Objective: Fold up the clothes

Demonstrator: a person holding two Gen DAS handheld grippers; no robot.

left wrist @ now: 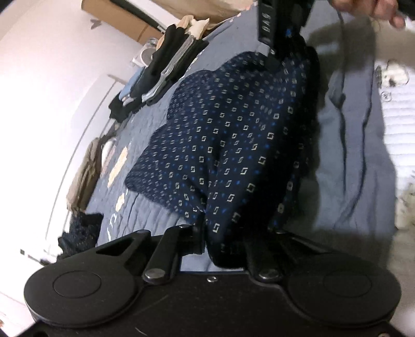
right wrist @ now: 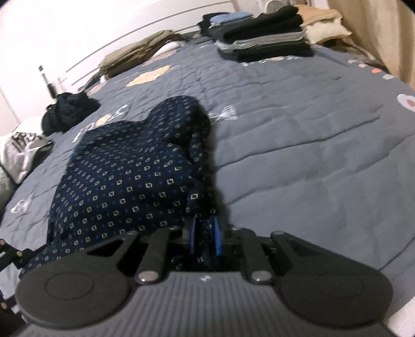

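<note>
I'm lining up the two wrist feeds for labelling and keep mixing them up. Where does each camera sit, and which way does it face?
Left wrist: on the left gripper, looking along its fingers across the patterned navy garment toward the right gripper; a hand shows at top.
Right wrist: on the right gripper, looking down the garment over the grey quilt toward the folded pile; no hand in view.
Shared: garment, quilt, folded pile.

A: The navy patterned garment [right wrist: 124,181] looks like soft woven cloth, matt. The bed's grey quilt [right wrist: 298,145]?

B: Stitched cloth too, puckered and dull. The right gripper [right wrist: 205,233] is matt black plastic with shiny metal rivets.
</note>
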